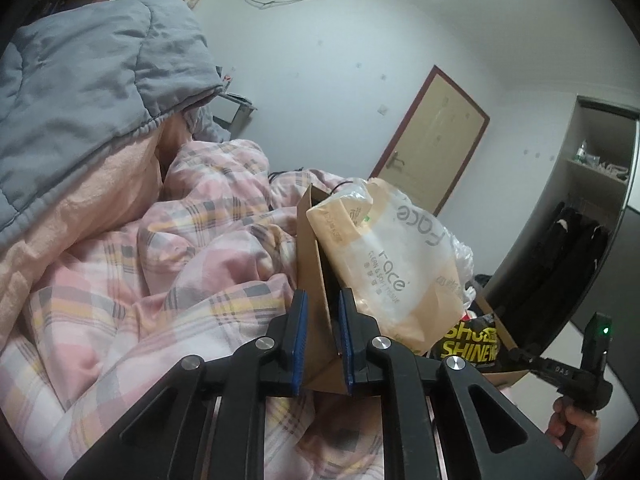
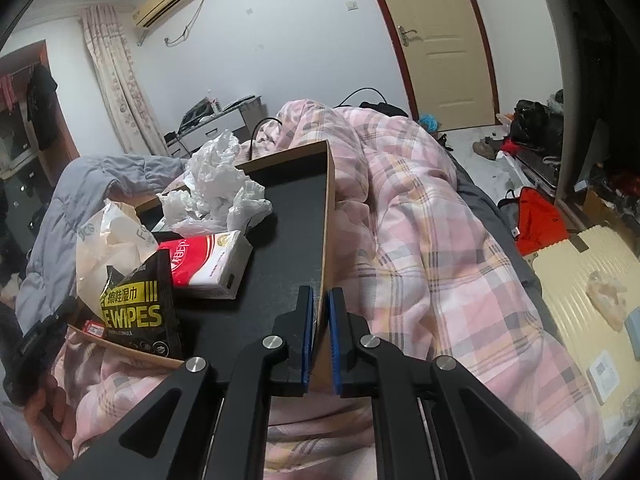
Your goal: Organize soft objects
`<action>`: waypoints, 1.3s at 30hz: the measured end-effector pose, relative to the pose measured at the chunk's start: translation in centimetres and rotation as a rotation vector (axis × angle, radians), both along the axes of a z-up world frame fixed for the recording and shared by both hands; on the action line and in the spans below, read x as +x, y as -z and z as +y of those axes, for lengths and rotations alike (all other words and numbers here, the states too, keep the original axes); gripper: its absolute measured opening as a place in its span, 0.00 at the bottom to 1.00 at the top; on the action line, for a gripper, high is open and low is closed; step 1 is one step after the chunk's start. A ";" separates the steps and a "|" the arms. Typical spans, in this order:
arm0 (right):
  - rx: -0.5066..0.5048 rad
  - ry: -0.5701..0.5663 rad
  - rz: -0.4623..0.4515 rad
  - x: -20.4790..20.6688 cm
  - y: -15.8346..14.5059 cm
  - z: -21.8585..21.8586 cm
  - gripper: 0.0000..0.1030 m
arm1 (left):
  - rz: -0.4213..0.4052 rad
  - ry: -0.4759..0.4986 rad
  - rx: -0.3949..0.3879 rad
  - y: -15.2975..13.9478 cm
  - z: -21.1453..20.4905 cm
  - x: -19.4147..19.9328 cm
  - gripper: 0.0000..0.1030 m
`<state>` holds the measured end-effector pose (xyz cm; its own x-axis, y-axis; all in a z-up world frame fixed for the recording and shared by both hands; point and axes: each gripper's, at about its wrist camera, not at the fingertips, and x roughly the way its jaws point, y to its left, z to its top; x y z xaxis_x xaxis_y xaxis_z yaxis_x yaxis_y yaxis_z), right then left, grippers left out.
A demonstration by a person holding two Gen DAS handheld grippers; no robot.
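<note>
Cardboard tray (image 2: 329, 216) clamped at opposite walls by left gripper (image 1: 323, 316) and right gripper (image 2: 318, 312)

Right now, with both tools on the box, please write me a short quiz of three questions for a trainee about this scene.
1. True or false: the left tool and the right tool each grip a wall of the cardboard box.
2. Which item lies in the box beside the black shoe wipes pack? A. red and white tissue pack B. a glass bottle C. a metal spoon
3. Fill in: the box rests on a pink ____ quilt.

Key: 1 true; 2 A; 3 plaid.
</note>
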<state>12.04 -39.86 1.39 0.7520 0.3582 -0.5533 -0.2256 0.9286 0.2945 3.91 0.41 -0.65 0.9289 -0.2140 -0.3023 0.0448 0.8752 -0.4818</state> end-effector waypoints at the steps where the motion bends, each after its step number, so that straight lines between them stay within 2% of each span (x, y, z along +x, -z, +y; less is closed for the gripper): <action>1: 0.004 -0.008 -0.005 0.0 0.0 -0.1 0.05 | -0.001 0.006 -0.006 0.2 0.0 0.0 0.10; 2: 0.017 -0.011 0.001 0.0 0.1 -0.4 0.05 | -0.002 0.011 -0.017 0.4 0.2 -0.1 0.11; 3: 0.027 -0.018 0.005 0.1 0.3 -0.5 0.05 | 0.001 0.009 -0.019 0.5 0.4 -0.2 0.18; 5: 0.040 -0.023 0.014 0.5 0.5 -0.7 0.06 | 0.000 -0.030 -0.009 0.9 0.7 -0.4 0.44; 6: 0.042 -0.023 0.015 0.7 0.5 -0.7 0.05 | 0.005 -0.039 -0.011 1.1 0.9 -0.3 0.65; 7: 0.049 -0.024 0.014 0.9 0.6 -0.8 0.05 | 0.009 -0.038 -0.022 1.3 1.2 -0.3 0.74; 10: 0.042 -0.026 -0.002 0.4 0.7 -0.5 0.05 | -0.009 -0.032 -0.049 1.6 1.9 -0.7 0.74; 13: 0.037 -0.033 -0.004 0.3 0.7 -0.7 0.05 | -0.029 -0.065 -0.059 1.4 2.4 -1.2 0.75; 17: 0.066 -0.039 0.002 0.9 0.8 -1.3 0.06 | -0.009 -0.071 -0.061 1.8 2.4 -0.9 0.75; 25: 0.037 -0.027 -0.111 1.4 -0.3 -0.8 0.06 | 0.007 -0.078 -0.032 2.5 2.5 -0.4 0.75; 32: 0.022 0.018 -0.160 0.4 -0.9 -1.2 0.06 | -0.073 -0.100 -0.044 2.2 2.7 -1.7 0.75; 37: 0.019 0.032 -0.117 1.0 -0.4 -1.6 0.06 | -0.162 -0.153 -0.059 1.6 3.3 -3.2 0.75; 39: 0.035 0.021 -0.112 1.0 -0.3 -1.8 0.14 | -0.175 -0.165 -0.059 1.5 3.4 -3.4 0.75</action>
